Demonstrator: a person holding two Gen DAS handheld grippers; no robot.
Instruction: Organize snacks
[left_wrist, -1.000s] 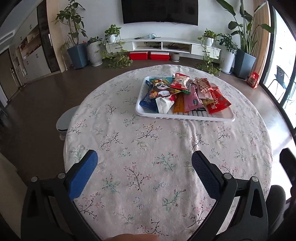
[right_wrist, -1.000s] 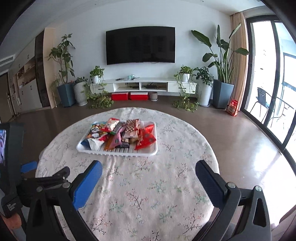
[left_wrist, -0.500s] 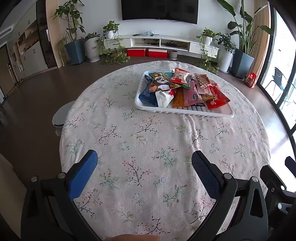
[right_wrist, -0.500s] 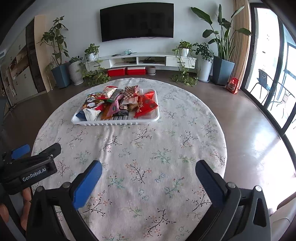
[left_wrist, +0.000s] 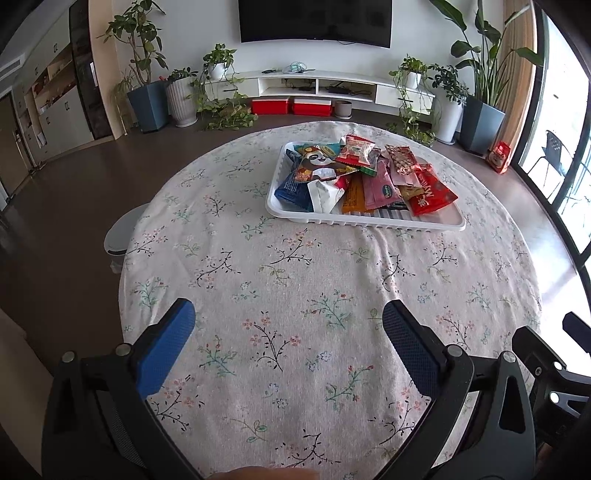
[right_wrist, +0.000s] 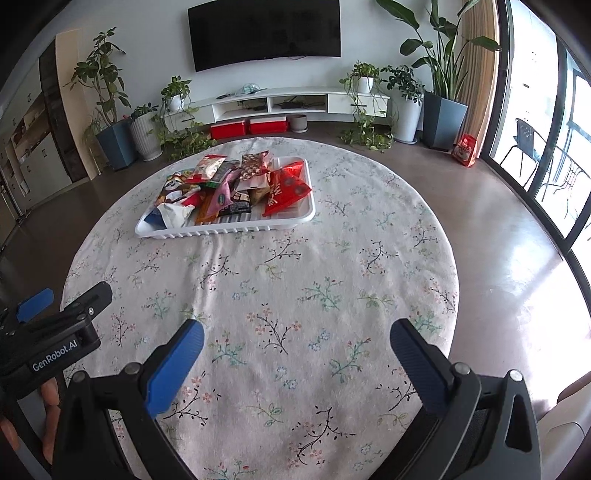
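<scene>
A white ribbed tray (left_wrist: 369, 220) sits on the far half of a round table with a floral cloth (left_wrist: 295, 295). It holds a heap of several snack packets (left_wrist: 354, 177), among them a red one (left_wrist: 430, 192) and a blue one (left_wrist: 293, 190). The tray also shows in the right wrist view (right_wrist: 229, 230). My left gripper (left_wrist: 288, 321) is open and empty above the near part of the table. My right gripper (right_wrist: 295, 341) is open and empty, to the right of the left gripper (right_wrist: 55, 325), which shows at the left edge of its view.
A white stool (left_wrist: 120, 236) stands beside the table's left edge. Beyond the table are a TV wall unit (left_wrist: 332, 85), potted plants (left_wrist: 147, 96) and glass doors (right_wrist: 554, 147) at the right. The tablecloth has a crease (right_wrist: 218, 254) in front of the tray.
Both grippers have tilted down and moved a little toward the table; the tray looks nearer and lower in both views. The jaws have stayed open.
</scene>
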